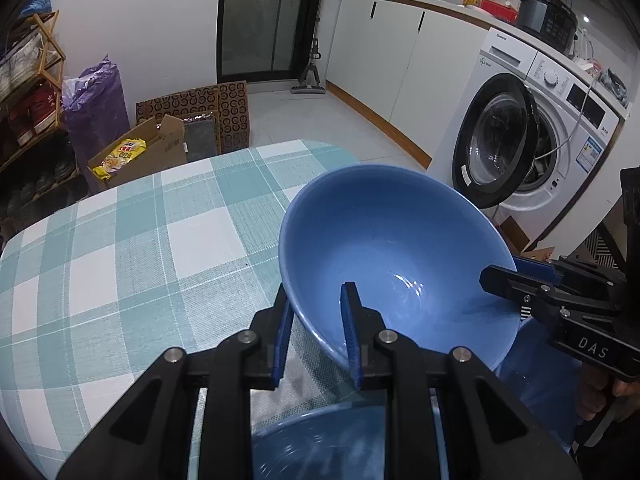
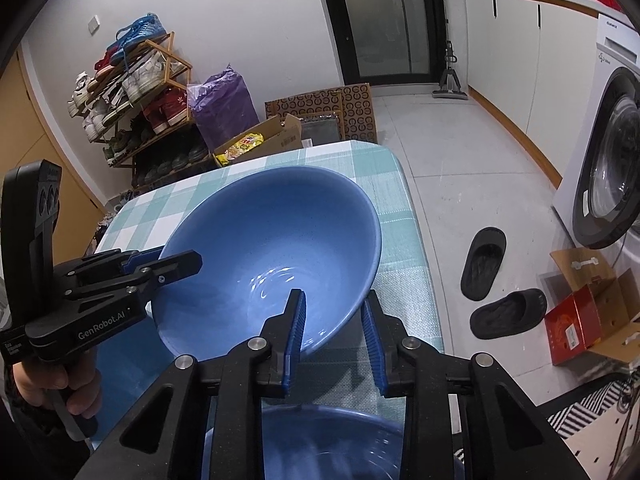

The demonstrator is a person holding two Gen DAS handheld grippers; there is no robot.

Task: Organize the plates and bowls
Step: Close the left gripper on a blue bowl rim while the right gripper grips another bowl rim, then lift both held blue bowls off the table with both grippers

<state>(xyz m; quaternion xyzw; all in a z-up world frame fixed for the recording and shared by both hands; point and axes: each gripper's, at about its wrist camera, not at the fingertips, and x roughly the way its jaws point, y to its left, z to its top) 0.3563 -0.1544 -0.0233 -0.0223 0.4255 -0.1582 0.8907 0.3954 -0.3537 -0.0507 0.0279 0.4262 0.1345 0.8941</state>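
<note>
While two black hand-held tools meet over a plaid-covered worktop [image 1: 120, 232], a large blue bowl [image 1: 396, 256] hangs tilted between them, its mouth turned toward both cameras. In the left wrist view the left tool [image 1: 316, 300] is clamped on the bowl's near rim at lower centre, one blue pad outside the wall and one inside. The right tool [image 1: 500, 276] enters from the right edge of that frame and bites the rim on the opposite side; fingers [image 1: 624, 388] of the person's hand show beneath its grip at lower right.

From the right wrist view, the right tool [image 2: 334, 304] straddles the bowl's [image 2: 276, 240] lower right rim with its jaws narrowed onto the wall, though the contact of the outer pad cannot be told for certain. The left tool [image 2: 176, 262] reaches in from the left edge, and the hand [image 2: 52, 388] holding it sits at lower left.

A second blue bowl [image 2: 320, 440] lies at the bottom of both frames, directly under the tools. The worktop's far edge [image 2: 360, 148] runs across mid-frame, its right edge dropping to open tiled floor [image 2: 460, 160]. Two black slippers [image 2: 508, 316] and cardboard boxes [image 2: 584, 320] lie on that floor at right, below a washing machine [image 1: 532, 136]. A shoe rack [image 2: 140, 92] stands at upper left.
</note>
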